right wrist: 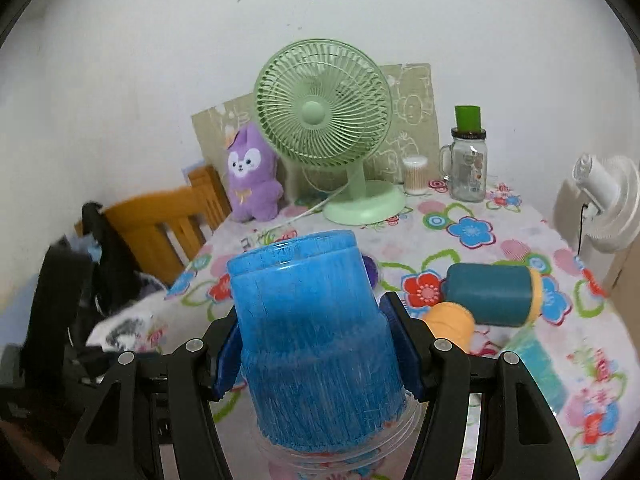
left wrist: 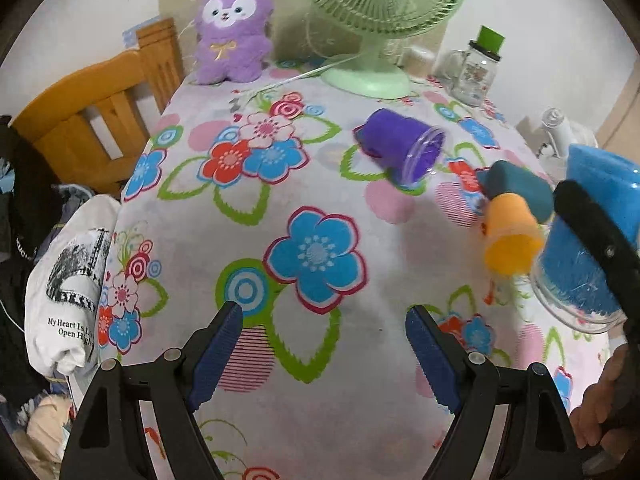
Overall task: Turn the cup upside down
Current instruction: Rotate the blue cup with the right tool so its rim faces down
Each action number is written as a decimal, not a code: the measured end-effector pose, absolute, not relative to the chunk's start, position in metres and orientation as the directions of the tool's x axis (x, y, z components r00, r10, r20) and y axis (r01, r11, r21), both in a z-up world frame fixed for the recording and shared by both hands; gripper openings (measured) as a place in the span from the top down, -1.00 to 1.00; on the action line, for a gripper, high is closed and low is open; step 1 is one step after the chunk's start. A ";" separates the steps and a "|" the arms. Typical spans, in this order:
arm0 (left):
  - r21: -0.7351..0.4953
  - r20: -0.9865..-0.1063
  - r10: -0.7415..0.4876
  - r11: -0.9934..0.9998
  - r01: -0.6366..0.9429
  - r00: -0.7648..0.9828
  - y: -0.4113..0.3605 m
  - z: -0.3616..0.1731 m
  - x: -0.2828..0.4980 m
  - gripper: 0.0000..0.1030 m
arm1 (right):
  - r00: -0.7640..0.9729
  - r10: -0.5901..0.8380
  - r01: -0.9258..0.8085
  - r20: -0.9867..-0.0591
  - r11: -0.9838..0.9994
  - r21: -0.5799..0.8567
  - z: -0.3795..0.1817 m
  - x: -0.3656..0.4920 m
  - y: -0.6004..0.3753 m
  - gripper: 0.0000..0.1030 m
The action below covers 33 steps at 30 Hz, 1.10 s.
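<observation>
Right tongs (right wrist: 320,344) clamping blue cup (right wrist: 316,340), mouth down, axis near upright

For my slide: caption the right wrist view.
Right claw grips blue cup upside down above floral tablecloth.

right gripper (right wrist: 316,344) clamping inverted blue cup (right wrist: 312,332)

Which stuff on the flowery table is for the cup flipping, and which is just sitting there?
For the job:
blue cup, rim down, squeezed in the right gripper
purple cup, lying on its side
teal cup and orange cup, also on their sides
left gripper, open and holding nothing

Just sitting there:
green fan
purple plush toy
glass jar
wooden chair
</observation>
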<state>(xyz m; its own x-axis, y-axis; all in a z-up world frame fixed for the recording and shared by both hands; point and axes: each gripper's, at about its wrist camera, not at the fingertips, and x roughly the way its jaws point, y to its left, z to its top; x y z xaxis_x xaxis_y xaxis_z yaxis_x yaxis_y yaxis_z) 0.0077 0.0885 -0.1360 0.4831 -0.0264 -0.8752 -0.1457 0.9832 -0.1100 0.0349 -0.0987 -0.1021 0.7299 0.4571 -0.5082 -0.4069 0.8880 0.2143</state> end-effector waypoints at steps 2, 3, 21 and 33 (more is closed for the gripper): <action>-0.117 -0.875 -0.028 0.981 -0.153 0.484 0.092 -0.144 0.008 -0.66 | 0.717 0.467 -0.398 -0.517 0.884 0.245 -0.114 0.041 -0.094 -0.29; -0.118 -0.874 -0.027 0.980 -0.159 0.485 0.093 -0.148 0.008 -0.66 | 0.708 0.467 -0.389 -0.530 0.884 0.259 -0.122 0.046 -0.091 -0.29; -0.075 -0.888 0.020 0.979 -0.188 0.460 0.105 -0.179 0.007 -0.66 | 0.582 0.485 -0.339 -0.653 0.874 0.347 -0.182 0.069 -0.068 -0.29; -0.077 -0.902 -0.001 0.984 -0.159 0.431 0.095 -0.185 0.001 -0.66 | 0.532 0.459 -0.336 -0.712 0.886 0.321 -0.184 0.053 -0.071 -0.63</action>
